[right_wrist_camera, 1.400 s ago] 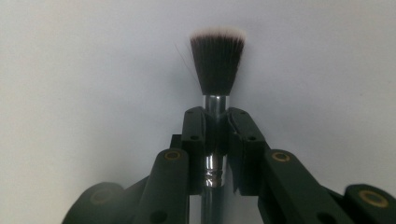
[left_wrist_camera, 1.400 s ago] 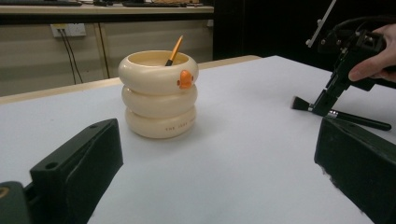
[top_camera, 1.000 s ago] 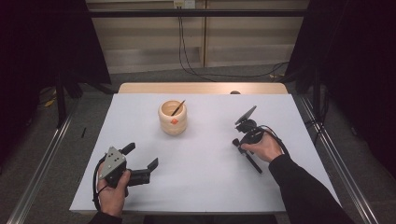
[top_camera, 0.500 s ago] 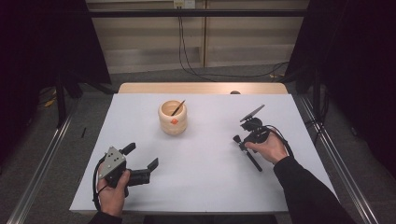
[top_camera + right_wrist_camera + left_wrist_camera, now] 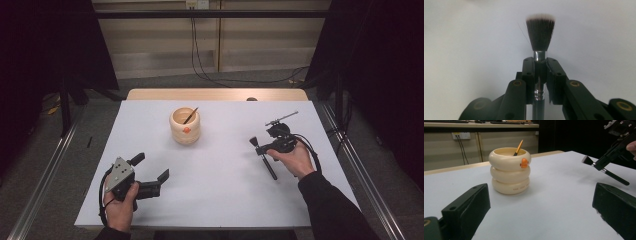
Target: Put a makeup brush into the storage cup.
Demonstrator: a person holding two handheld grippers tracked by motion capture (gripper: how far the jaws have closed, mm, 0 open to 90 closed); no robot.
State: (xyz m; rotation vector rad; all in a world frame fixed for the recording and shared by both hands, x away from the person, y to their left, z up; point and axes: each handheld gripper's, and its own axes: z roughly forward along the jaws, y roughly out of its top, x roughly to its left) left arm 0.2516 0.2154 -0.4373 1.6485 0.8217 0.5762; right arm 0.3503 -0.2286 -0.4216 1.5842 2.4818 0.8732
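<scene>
My right tool [image 5: 540, 75] pinches the makeup brush [image 5: 540, 32], right of the cream holder [image 5: 185, 126]; my left tool [image 5: 150, 175] stands spread.

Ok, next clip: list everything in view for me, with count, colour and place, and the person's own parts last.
Table: one, white top with a wooden far edge, centre of the high view.
Holder: one, cream, three stacked rings with a small orange mark, standing on the table's far middle.
Thin brush: one, orange-and-dark handle, leaning inside the holder.
Makeup brush: one, black bristles with pale tips, silver ferrule, black handle, clamped in the right gripper.
Cables: a few, black, on the floor and wall beyond the table.
Left gripper: one, black with a grey plate, jaws open, at the near left, pointing towards the holder.
Right gripper: one, black, shut on the makeup brush, at the right.
</scene>
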